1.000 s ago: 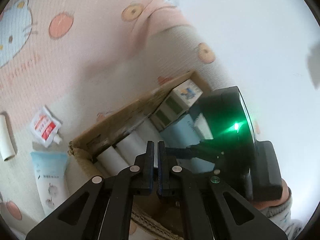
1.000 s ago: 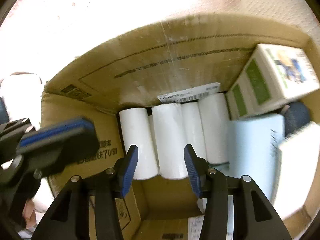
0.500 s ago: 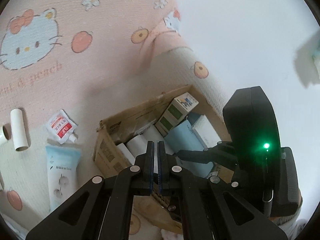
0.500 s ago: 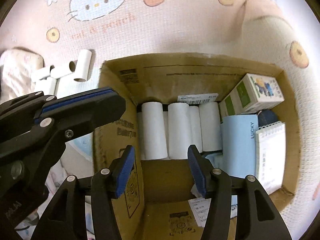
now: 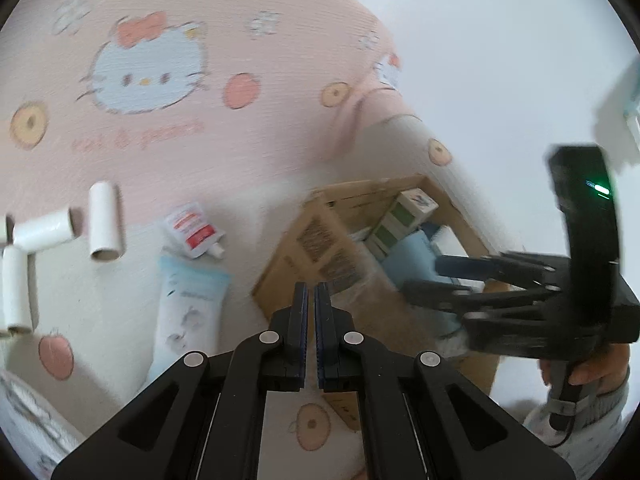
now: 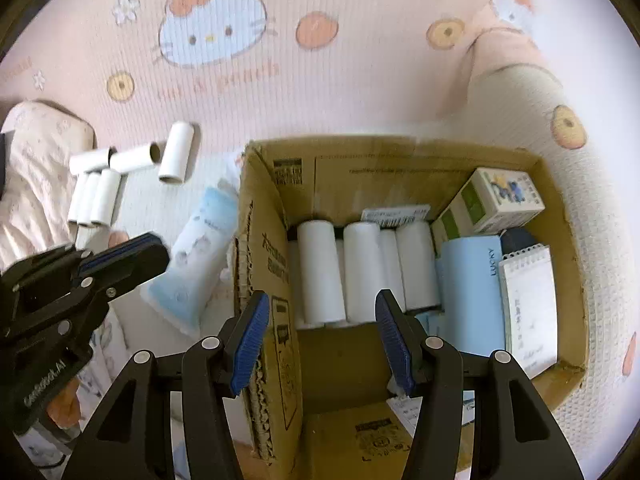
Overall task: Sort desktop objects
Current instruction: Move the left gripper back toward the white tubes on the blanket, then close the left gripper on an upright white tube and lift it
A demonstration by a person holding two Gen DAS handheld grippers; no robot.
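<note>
Left tongs (image 5: 311,300) closed (empty); right tongs (image 6: 318,332) wide; only right view shows rolls (image 6: 321,268) in box (image 6: 400,160)

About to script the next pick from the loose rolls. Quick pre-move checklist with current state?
1. Right gripper empty: ok, jaws apart over the cardboard box, nothing between them.
2. Left gripper ready to grasp: not ok, jaws shut, empty.
3. Loose white rolls reachable: ok, they lie on the mat left of the box, uncovered.
4. Space in box: ok, bare floor in front of the packed rolls.
5. Blue tube out of the way: cannot tell, it lies between the box and the loose rolls.
6. Left view sharp: not ok, blurred.
</note>
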